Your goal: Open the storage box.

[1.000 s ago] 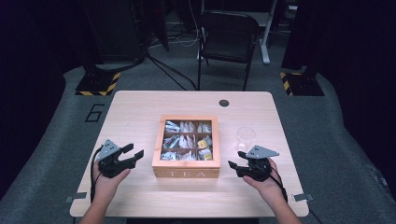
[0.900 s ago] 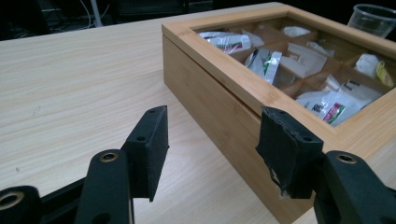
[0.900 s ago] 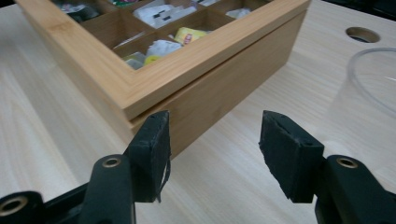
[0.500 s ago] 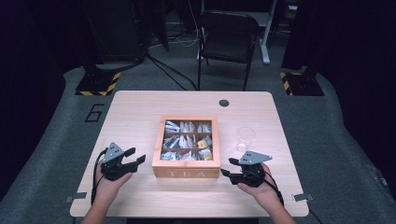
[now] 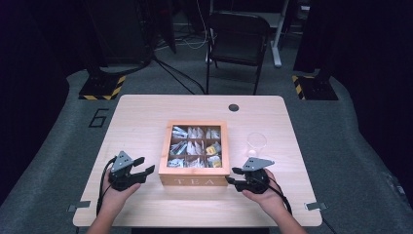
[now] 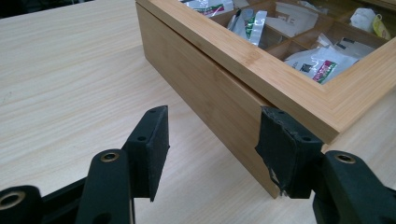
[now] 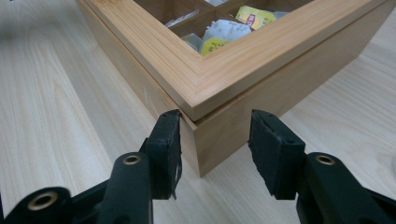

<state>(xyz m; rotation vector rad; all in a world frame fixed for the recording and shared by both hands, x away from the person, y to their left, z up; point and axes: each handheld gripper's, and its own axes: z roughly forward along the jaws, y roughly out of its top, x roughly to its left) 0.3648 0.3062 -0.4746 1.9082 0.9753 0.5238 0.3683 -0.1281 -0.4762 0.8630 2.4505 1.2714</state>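
A wooden tea box point(image 5: 195, 181) marked TEA stands mid-table, its framed lid down, with tea bags point(image 5: 194, 147) showing in the compartments. My left gripper point(image 5: 144, 165) is open just left of the box's front left corner. In the left gripper view the left gripper point(image 6: 217, 149) points at the box point(image 6: 219, 88), whose corner lies by the right pad point(image 6: 285, 144). My right gripper point(image 5: 233, 176) is open at the front right corner. In the right gripper view the right gripper point(image 7: 219, 149) straddles that corner of the box point(image 7: 224, 126). Neither holds anything.
A clear glass point(image 5: 256, 142) stands right of the box, just beyond my right hand. A small black disc point(image 5: 234, 107) sits in the table point(image 5: 146, 117) near its far edge. A dark chair point(image 5: 237, 36) stands behind the table.
Both grippers have closed in on the box: the left moved right toward its front left corner, the right moved left to its front right corner. Both stayed open.
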